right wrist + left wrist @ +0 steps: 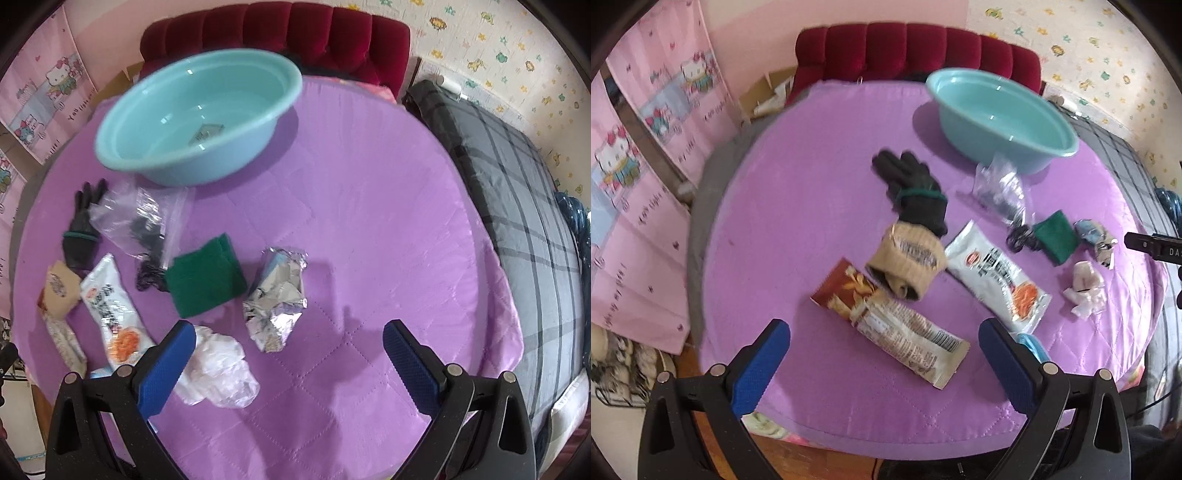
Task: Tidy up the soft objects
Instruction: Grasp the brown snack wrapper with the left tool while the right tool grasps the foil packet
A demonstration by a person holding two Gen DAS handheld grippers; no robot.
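On the purple quilted table [798, 192] lie a black glove [912, 188], a beige sock roll [905, 262], a brown snack wrapper [886, 321], a white noodle packet [997, 273], a clear plastic bag [997, 184], a green cloth [1054, 236] and a crumpled white bag [1086, 288]. My left gripper [884, 365] is open just above the brown wrapper, holding nothing. My right gripper [290, 363] is open over the table, its left finger beside the crumpled white bag [218, 373]. A crumpled foil wrapper [277, 295] and the green cloth [205, 277] lie just ahead of it.
A teal plastic basin [1001, 118] [195, 114] stands at the far side of the table. A red padded chair [916, 48] is behind it. A grey plaid cover [524, 206] lies to the right. Pink cartoon posters [639, 177] hang on the left.
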